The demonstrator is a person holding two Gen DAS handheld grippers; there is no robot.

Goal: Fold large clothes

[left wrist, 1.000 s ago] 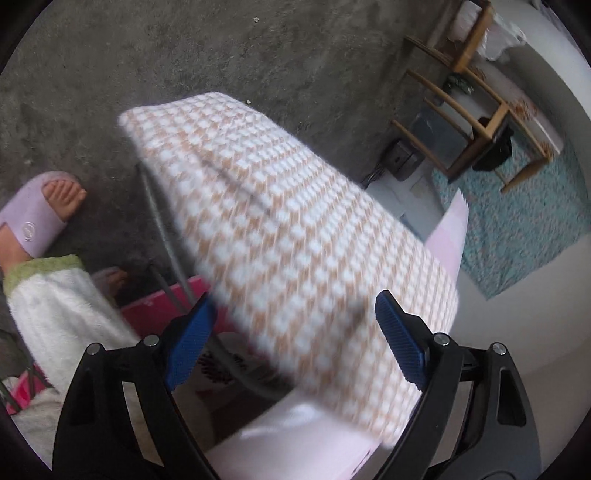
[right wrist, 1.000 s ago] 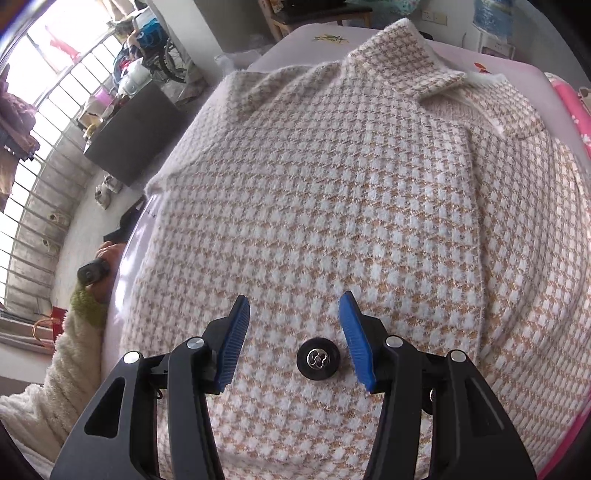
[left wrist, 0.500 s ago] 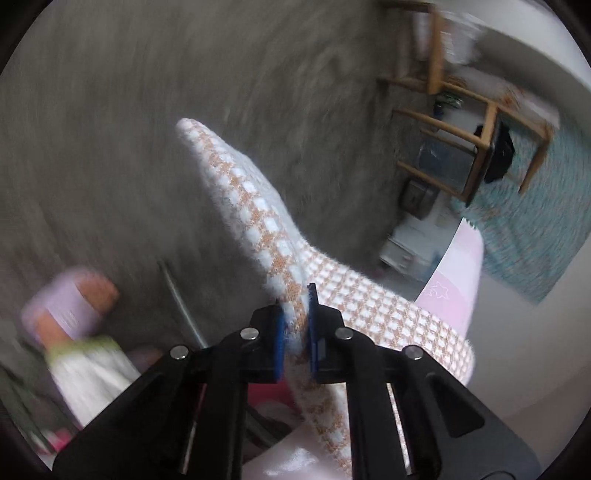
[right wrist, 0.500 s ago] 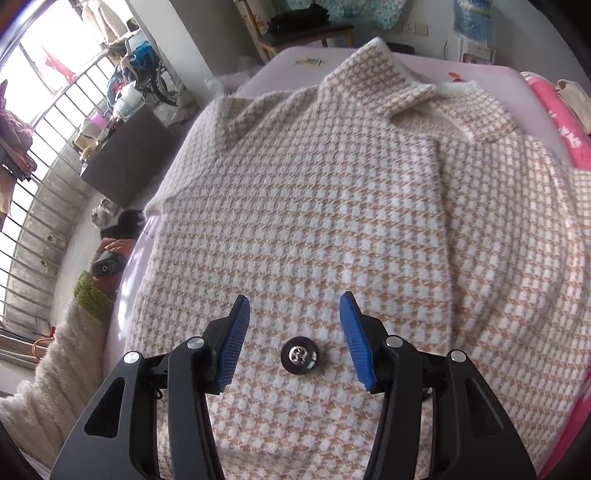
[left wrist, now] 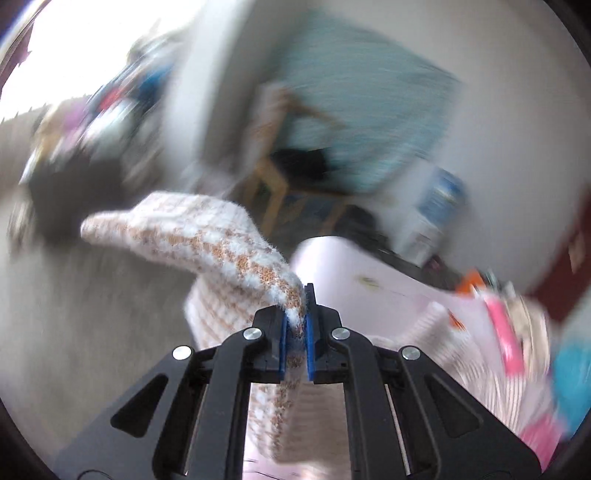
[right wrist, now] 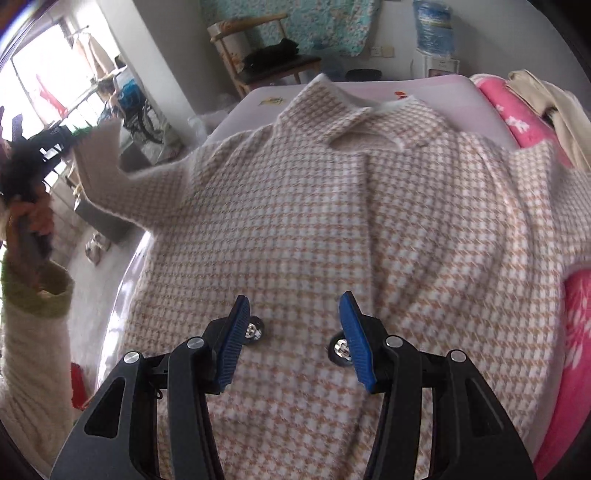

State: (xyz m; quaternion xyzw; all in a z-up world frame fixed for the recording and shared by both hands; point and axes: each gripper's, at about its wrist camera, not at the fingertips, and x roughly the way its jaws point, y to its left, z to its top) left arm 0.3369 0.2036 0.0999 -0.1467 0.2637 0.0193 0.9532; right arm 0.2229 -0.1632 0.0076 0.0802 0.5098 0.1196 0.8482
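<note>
currently the left gripper is seen raised at the left edge of the right wrist view, gripped by a hand in a cream sleeve with a green cuff. its blue pads are pressed together on the cuff end of the coat sleeve, which is lifted clear of the bed and stretched out from the shoulder. the left wrist view is heavily blurred, so little else can be read there.

the right gripper is held over the lower front of the houndstooth coat, tilted down at it. its jaws are kept about half open with nothing between them; the fabric is seen below the pads, and contact cannot be told. two dark buttons are seen beside the fingertips, one by each pad.

the coat is spread front-up on a pale pink sheet, collar towards the far edge. a pink floral blanket is lying along the right side, with a beige garment piled at the far right corner.

beyond the bed a wooden chair with dark clothing on its seat is set against a white wall, under a teal patterned cloth. a barred window with hanging laundry is seen at left.
</note>
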